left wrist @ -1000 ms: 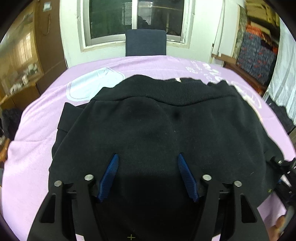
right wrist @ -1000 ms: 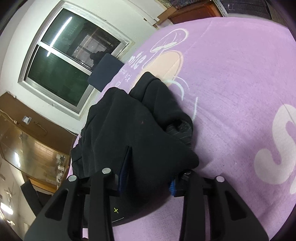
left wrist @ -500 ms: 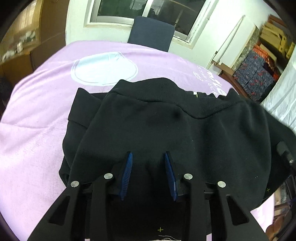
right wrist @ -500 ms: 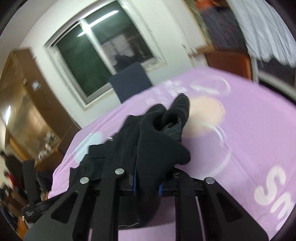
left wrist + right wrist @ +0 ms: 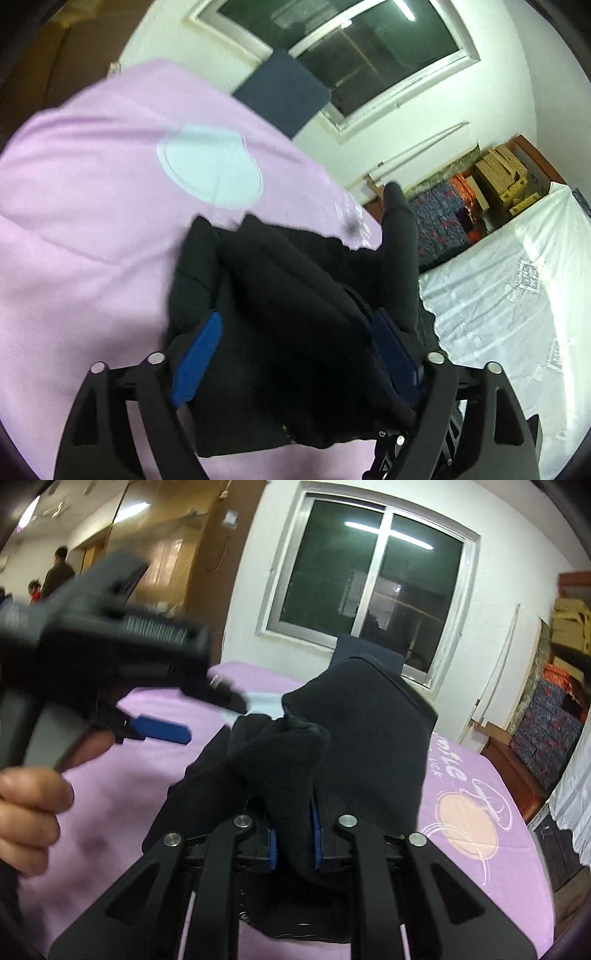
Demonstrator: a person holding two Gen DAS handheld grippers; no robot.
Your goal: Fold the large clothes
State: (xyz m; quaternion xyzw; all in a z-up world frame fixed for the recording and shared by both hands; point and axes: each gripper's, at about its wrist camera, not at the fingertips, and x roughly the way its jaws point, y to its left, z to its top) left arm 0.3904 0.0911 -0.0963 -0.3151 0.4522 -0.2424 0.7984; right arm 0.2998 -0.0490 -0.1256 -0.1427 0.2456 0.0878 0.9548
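As the left wrist view shows it, the left hand-held gripper (image 5: 291,354) sits low in the picture with its two blue pads spread wide. A thick bundle of the black garment (image 5: 280,302) fills the gap between them. Whether the pads press the cloth or merely stand on either side of it cannot be told here. The garment is bunched and partly raised off a lilac bed cover (image 5: 85,258), which carries a pale round print (image 5: 210,170). One dark sleeve or fold (image 5: 399,236) sticks upward on the right. Behind are a window (image 5: 369,55), a dark blue chair back (image 5: 282,92) and a white lace cloth (image 5: 517,295).

In the right wrist view, the right hand-held gripper (image 5: 293,834) has its blue pads drawn close together, pinching a fold of the same black garment, which rises in a peak in front of the camera and trails down onto the lilac cover (image 5: 122,797). At the left edge, blurred, the other gripper appears from the side, held in a bare hand (image 5: 29,812); one blue pad (image 5: 162,731) points toward the cloth and seems to hang free of it in this view.

Judged from both views, the fold is under way but not finished. The garment is lifted and gathered in a heap rather than lying as a flat, squared stack. It likely needs to be carried over, laid down and smoothed.
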